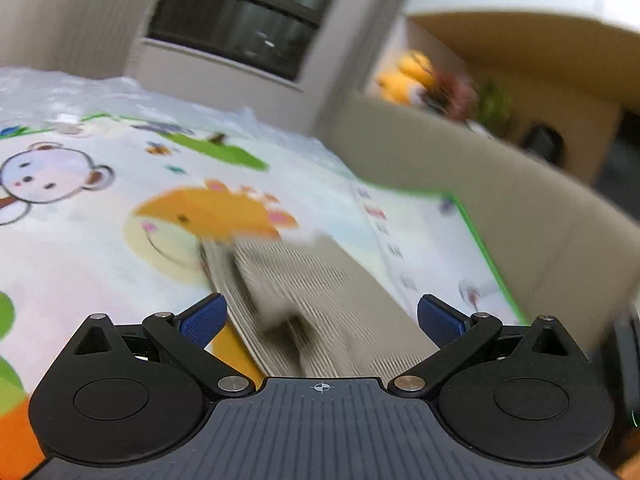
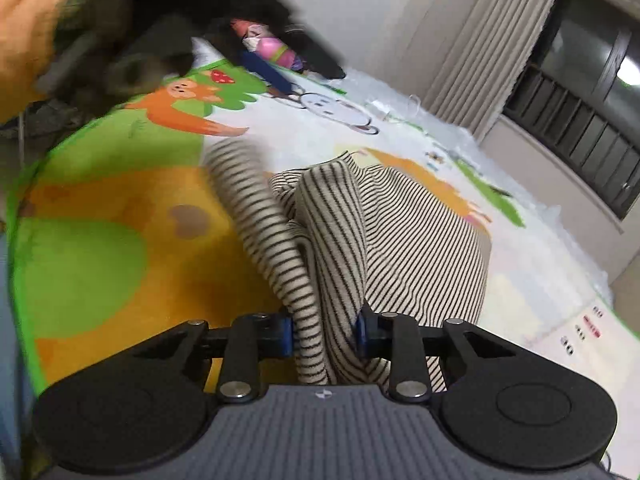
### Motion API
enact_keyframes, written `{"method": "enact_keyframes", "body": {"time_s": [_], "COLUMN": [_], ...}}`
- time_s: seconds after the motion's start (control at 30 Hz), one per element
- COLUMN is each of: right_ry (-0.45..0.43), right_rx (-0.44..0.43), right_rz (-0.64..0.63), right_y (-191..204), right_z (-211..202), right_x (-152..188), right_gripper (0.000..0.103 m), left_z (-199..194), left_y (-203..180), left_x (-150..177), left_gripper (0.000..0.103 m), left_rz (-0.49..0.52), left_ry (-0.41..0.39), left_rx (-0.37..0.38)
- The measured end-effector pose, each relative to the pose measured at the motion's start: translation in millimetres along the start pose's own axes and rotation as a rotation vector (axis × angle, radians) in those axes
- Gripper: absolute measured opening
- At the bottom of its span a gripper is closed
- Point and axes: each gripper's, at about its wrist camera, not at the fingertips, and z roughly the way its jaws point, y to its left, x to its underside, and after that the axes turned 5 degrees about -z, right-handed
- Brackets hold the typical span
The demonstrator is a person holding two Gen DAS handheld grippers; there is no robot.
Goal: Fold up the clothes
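Striped cloth, cream with thin dark lines, is the thing being handled: a striped garment lies bunched on the cartoon play mat, over the mat's orange and yellow patches and beside its big green blob. One narrow striped part runs off from the heap toward the orange cartoon animal printed further up the mat.

The right gripper has its blue fingers pressed in on a gathered fold at the near edge of the garment, cloth filling the space between them and spilling out on both sides. That fold rises from the mat into the grip.

The left gripper shows its blue pads spread wide, with nothing caught between them. It hangs just above the garment, which from this side is a blurred striped slab lying on the mat below the printed orange animal face. In the right wrist view the left gripper appears only as a dark blur held by an orange sleeve above the far side of the mat.

Beyond the mat stand a dark window with pale curtains and a beige padded wall.
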Motion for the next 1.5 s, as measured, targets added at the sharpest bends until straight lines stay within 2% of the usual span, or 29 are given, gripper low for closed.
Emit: {"method": "enact_keyframes", "body": {"time_s": [0.07,0.2,0.27,0.33,0.43,0.53,0.6,0.67,0.77,0.8,0.9,1.0,1.1,1.13,1.2,1.3,1.37,1.43,1.47,1.5], "right_ry": [0.019,0.043,0.032,0.014,-0.011,-0.016,0.015,0.064,0.097,0.108,0.085,0.084,0.060,0.044,0.012,-0.025,-0.063,-0.122,-0.138,-0.152], "right_rx": [-0.036,-0.085,-0.065,-0.039,-0.026,-0.022,-0.058,-0.128,-0.185,-0.204,-0.231,-0.230,-0.168,-0.113,-0.001,0.321,0.383,0.299,0.248,0.197], "right_rz": [-0.008,-0.022,-0.056,-0.111,-0.211,-0.275,-0.290,-0.304,-0.247,-0.227,-0.090,-0.042,-0.079,-0.081,-0.084,-0.065,0.039,0.243,0.310,0.376], "right_y": [1.8,-6.3,-17.4,-32.9,-55.5,-71.6,-81.6,-91.8,-105.4,-109.9,-128.0,-134.3,-131.6,-134.8,-141.5,-158.3,-171.0,-183.2,-182.7,-182.0], "right_z": [-14.2,-51.6,-67.4,-75.1,-55.7,-10.0,30.2,69.4,107.6,120.3,124.9,124.7,111.9,107.8,99.9,76.4,54.8,33.0,29.1,25.5], "right_x": [-1.3,-10.7,-27.1,-48.3,-74.6,-88.4,-93.8,-95.2,-89.3,-87.3,-78.2,-77.1,-84.1,-87.4,-94.1,-94.1,-89.6,-78.6,-71.2,-63.8], "right_gripper": [0.027,0.027,0.027,0.027,0.027,0.028,0.030,0.034,0.045,0.053,0.069,0.069,0.069,0.070,0.070,0.070,0.070,0.067,0.061,0.045], "left_z": [22.6,70.0,78.8,78.0,74.2,67.8,59.5,50.3,30.6,24.0,6.2,4.6,25.5,33.5,52.9,74.3,82.4,89.6,92.6,95.9], "left_y": [1.8,0.8,4.1,7.4,15.0,26.5,32.9,38.3,44.7,46.6,43.0,22.4,-3.3,-9.6,-10.7,-6.6,-1.6,5.7,10.1,14.8], "left_x": [-2.7,19.7,32.0,38.4,39.3,39.0,38.8,39.0,34.7,31.3,15.9,5.9,6.5,7.2,8.0,5.5,2.3,0.8,0.9,1.1], "left_gripper": [0.103,0.101,0.102,0.102,0.101,0.101,0.101,0.102,0.102,0.102,0.102,0.102,0.102,0.102,0.102,0.102,0.102,0.102,0.102,0.102], "left_rz": [0.005,0.099,0.127,0.144,0.135,0.113,0.102,0.094,0.087,0.083,0.069,0.102,0.158,0.171,0.157,0.121,0.100,0.093,0.088,0.080], "left_ry": [0.036,0.185,0.232,0.244,0.252,0.252,0.251,0.249,0.212,0.193,0.118,0.073,0.089,0.097,0.118,0.136,0.139,0.147,0.156,0.165], "left_rx": [-0.028,-0.096,-0.091,-0.066,-0.035,0.005,0.030,0.047,0.036,0.045,0.120,0.203,0.248,0.251,0.215,0.153,0.106,0.046,0.017,-0.004]}}
